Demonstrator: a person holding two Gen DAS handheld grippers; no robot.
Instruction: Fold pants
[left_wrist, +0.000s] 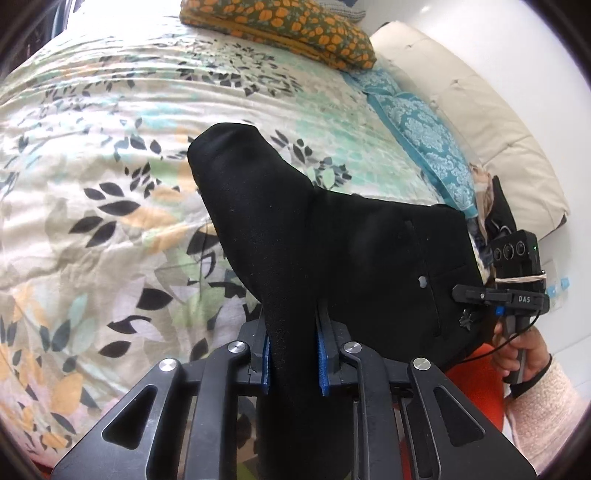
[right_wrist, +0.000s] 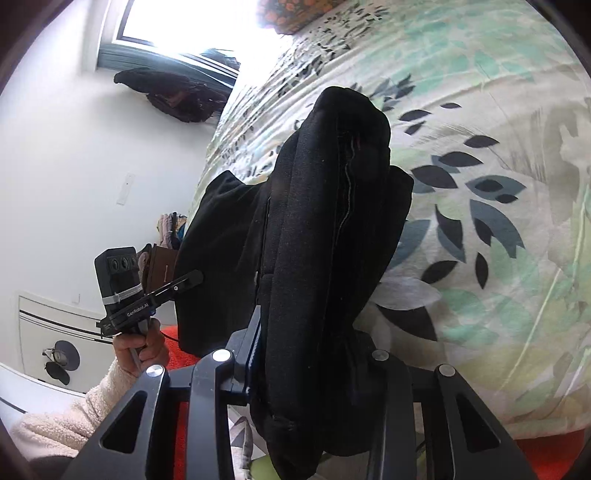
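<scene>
Pants (left_wrist: 332, 236) raised over the bed (left_wrist: 92, 155), stretched between both grippers. Left gripper (left_wrist: 293, 354) clamped on a fold at the near edge; right gripper (right_wrist: 317, 373) clamped on a thick bunch, farther right in the left wrist view. Pillows (left_wrist: 280, 26) at the bed's far end. Headboard cushion (left_wrist: 491, 122) right of the bed.

left gripper (left_wrist: 293, 354) clamped on the pants (left_wrist: 332, 236) | right gripper (right_wrist: 317, 369) pinching them too | my hands (left_wrist: 521, 350) gripping both handles, tilted down
</scene>
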